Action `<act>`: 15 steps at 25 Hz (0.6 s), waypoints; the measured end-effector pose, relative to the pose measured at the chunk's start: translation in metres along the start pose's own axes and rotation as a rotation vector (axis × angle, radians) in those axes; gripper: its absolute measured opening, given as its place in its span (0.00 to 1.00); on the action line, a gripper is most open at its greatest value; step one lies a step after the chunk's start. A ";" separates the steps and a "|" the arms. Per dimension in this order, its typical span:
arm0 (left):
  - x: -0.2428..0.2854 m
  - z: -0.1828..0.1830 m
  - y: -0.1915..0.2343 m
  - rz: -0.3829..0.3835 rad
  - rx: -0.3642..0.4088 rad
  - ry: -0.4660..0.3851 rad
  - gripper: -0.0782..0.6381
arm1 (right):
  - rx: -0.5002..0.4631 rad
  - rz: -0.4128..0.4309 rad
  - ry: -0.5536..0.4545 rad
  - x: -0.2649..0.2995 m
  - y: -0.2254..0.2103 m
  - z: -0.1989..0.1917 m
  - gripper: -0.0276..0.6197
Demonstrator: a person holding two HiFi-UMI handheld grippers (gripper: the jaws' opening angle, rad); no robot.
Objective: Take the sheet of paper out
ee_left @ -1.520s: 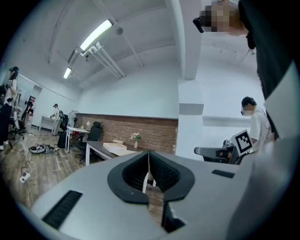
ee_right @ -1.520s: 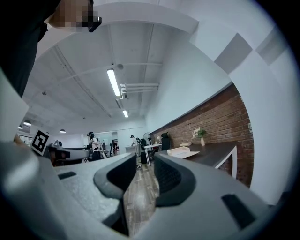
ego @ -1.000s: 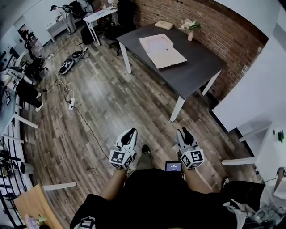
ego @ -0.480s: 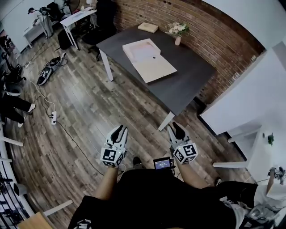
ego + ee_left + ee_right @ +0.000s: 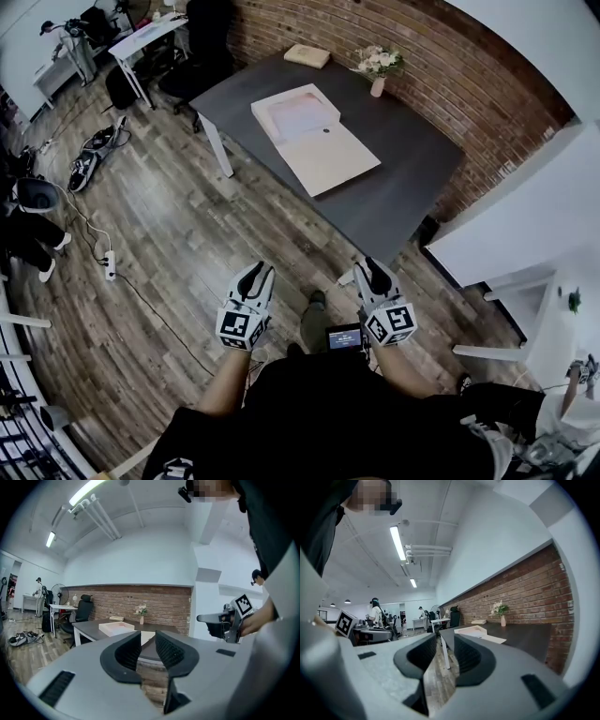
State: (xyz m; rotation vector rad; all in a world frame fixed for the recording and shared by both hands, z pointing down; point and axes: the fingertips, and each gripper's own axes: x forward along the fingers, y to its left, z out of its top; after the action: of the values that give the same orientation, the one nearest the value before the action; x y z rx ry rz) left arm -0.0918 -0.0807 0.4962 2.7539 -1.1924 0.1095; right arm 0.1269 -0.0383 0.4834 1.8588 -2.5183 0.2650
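The plank floor (image 5: 187, 244) fills most of the head view, with the brick wall (image 5: 450, 84) running along its far side. One dark table (image 5: 412, 178) stands against that wall, well ahead of me. Only my two gripper views take in the ceiling with its strip lights (image 5: 398, 543), since they look level across the room.

On the table lies one flat box (image 5: 314, 136), opened out with its beige flap towards me. The sheet of paper (image 5: 298, 114) is, as far as I can tell, the pale pinkish face lying in the tray half. Only the head view sees down into that tray; both gripper views catch just its rim, edge-on.

I hold two tongs, low over the floor and well short of the table. My left gripper (image 5: 255, 279) is letting go: its jaws are opening, and its own view shows only floor and table edge in the gap. My right gripper (image 5: 370, 272) stands released too, with its jaws apart on nothing. Each gripper view shows the other tong at its edge, marker cube outward.

One small lit screen (image 5: 344, 338) sits between my forearms, seen from the head view alone. At the table's far end stand one vase of flowers (image 5: 378, 67) and one flat tan packet (image 5: 307, 55). The right gripper view alone shows two people (image 5: 375, 613) standing far off.
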 end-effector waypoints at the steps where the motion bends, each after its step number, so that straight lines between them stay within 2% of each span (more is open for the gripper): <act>1: 0.013 -0.001 0.006 -0.003 0.002 0.004 0.22 | 0.004 -0.001 -0.001 0.012 -0.008 -0.001 0.23; 7: 0.096 0.009 0.056 -0.002 0.022 0.033 0.23 | 0.030 0.011 -0.002 0.104 -0.052 0.004 0.23; 15: 0.219 0.029 0.113 0.002 0.103 0.085 0.25 | 0.011 0.023 0.011 0.213 -0.132 0.028 0.23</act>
State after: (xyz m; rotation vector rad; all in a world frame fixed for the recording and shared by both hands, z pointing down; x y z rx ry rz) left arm -0.0237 -0.3192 0.5052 2.8040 -1.2003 0.2931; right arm 0.1912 -0.2823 0.4950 1.8279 -2.5377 0.2885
